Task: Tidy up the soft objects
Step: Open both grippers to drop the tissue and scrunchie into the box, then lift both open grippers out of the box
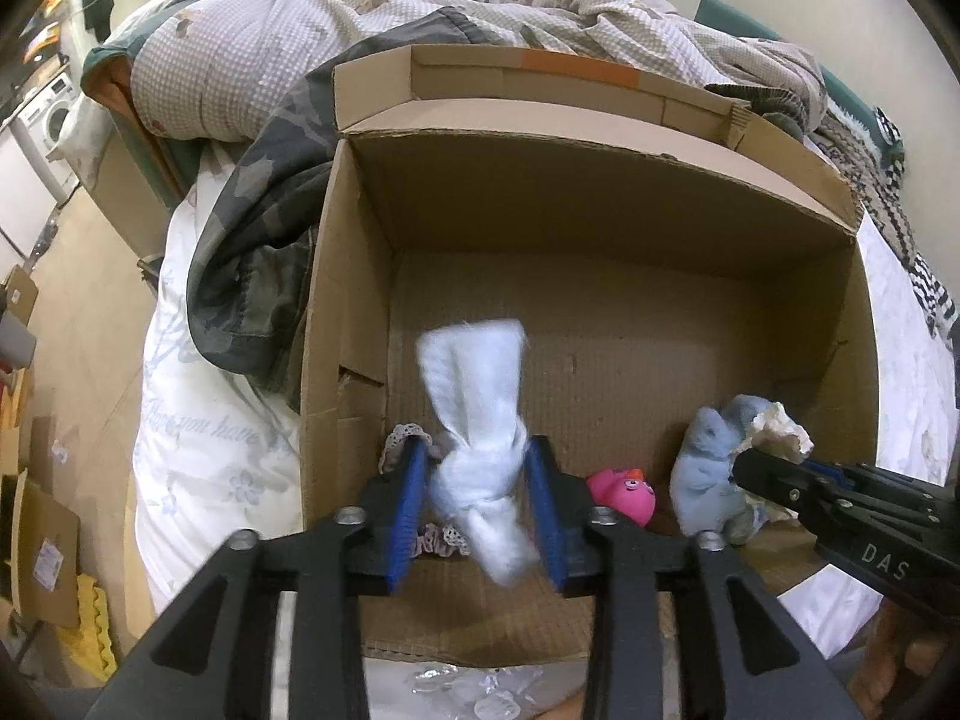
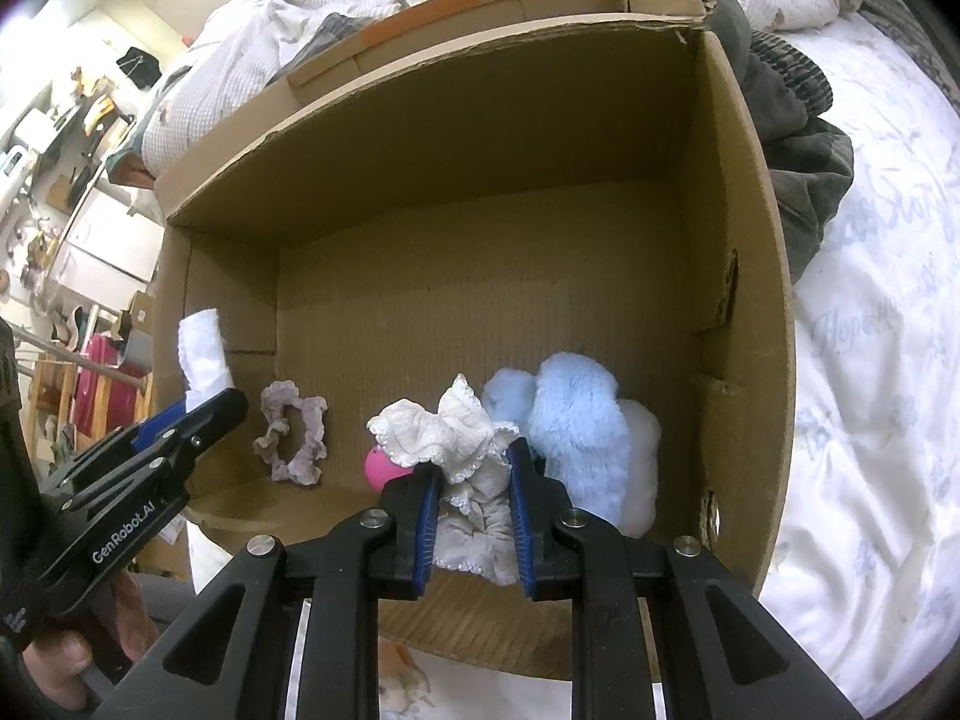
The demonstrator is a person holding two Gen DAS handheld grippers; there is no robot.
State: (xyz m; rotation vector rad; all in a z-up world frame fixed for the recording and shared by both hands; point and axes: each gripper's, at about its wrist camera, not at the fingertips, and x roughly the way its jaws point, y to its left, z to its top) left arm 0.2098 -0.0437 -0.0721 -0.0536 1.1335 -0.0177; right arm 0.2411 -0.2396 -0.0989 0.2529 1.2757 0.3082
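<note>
An open cardboard box [image 1: 600,144] [image 2: 744,240] lies on a bed. Over its near edge, my left gripper [image 1: 480,450] [image 2: 231,402] has a knotted white cloth [image 1: 474,420] [image 2: 204,354] between its blue pads. The cloth is blurred and the pads stand slightly apart from it. My right gripper [image 2: 474,459] [image 1: 750,462] is shut on a frilly cream lace cloth [image 2: 456,426] [image 1: 780,426]. On the box floor lie a pink toy [image 1: 621,495] [image 2: 381,468], a light blue plush [image 1: 702,468] [image 2: 576,432] and a lilac scrunchie [image 2: 294,438] [image 1: 402,438].
Rumpled quilts [image 1: 300,30] and dark clothes [image 1: 258,240] [image 2: 798,180] press against the box's sides. White printed bedding [image 2: 870,420] [image 1: 198,450] spreads around it. A hand [image 2: 60,660] holds the left gripper's handle. Cardboard pieces [image 1: 42,552] lie on the floor at left.
</note>
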